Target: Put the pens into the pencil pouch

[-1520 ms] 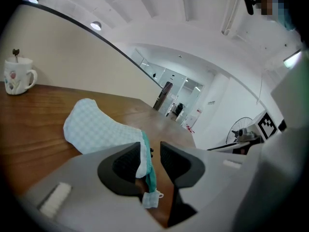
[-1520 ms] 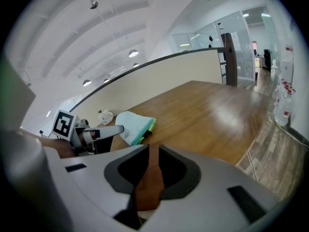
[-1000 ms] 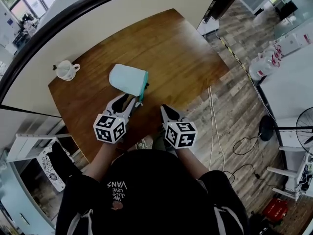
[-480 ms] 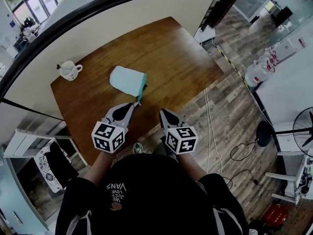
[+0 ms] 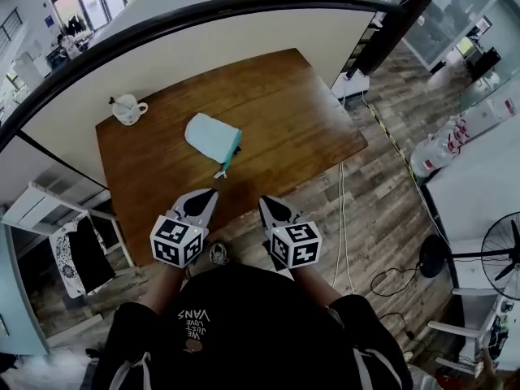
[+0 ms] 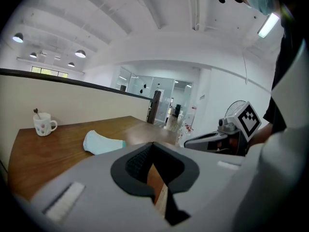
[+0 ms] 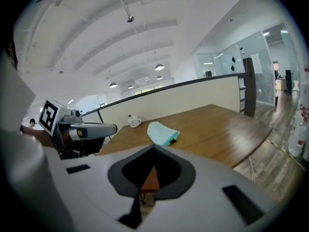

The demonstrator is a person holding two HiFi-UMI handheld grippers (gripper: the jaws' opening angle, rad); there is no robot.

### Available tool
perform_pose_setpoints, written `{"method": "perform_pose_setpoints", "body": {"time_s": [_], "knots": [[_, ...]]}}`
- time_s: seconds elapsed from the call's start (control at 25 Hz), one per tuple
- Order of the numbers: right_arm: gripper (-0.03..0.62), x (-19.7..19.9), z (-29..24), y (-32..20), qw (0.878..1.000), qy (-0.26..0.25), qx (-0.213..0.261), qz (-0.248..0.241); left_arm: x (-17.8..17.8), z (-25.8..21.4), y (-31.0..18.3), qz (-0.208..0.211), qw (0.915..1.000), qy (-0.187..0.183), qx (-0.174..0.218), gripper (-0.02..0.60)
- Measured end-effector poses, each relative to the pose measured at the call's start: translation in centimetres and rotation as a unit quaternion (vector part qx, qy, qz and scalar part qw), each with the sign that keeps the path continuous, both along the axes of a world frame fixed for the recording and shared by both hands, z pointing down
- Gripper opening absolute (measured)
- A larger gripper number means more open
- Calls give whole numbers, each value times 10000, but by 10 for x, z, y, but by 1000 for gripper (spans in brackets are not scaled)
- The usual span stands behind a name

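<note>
While both claws are held over the near edge of the table (image 5: 284, 112), the left gripper (image 5: 210, 195) is seen pressed together, its jaws having just been closing with nothing between them. The right gripper (image 5: 265, 203) is likewise clamped to and empty. The pale blue pencil pouch (image 5: 213, 136) is laid flat on the middle of the table, well apart from both claws. A small pale thing (image 5: 220, 172) is seen just beside its teal end; what it is cannot be told. A white mug (image 5: 127, 110) is set near the far left corner. A second ago the left claw was spread at the pouch's teal end; both claws have since been drawn back.
</note>
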State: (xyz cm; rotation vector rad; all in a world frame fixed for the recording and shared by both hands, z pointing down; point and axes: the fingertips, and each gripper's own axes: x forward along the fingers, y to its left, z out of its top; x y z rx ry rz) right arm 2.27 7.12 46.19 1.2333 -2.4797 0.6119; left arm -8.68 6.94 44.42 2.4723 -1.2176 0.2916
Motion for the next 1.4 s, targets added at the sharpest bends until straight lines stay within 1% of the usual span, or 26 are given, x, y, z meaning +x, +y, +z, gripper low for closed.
{"method": "perform_pose_setpoints", "body": {"time_s": [0.16,0.4,0.72,0.92,1.16,1.4], "knots": [[12,10,-3,12,9996,47,-8,-267,9,-6,15,-272,9996,-15,40,11],[12,25,-7,31,9987,64,24,-512,23,-4,41,-491,9987,-100,35,11],[12,43,-7,58,9976,53,35,-688,48,-5,76,-562,9983,-147,37,11],[12,53,-5,78,9970,50,39,-777,61,-4,96,-605,9978,-252,78,11],[12,58,-3,94,9960,81,50,-893,68,-1,113,-725,9970,-269,98,11],[12,62,1,107,9945,141,56,-1041,70,0,127,-947,9952,-227,128,11]]}}
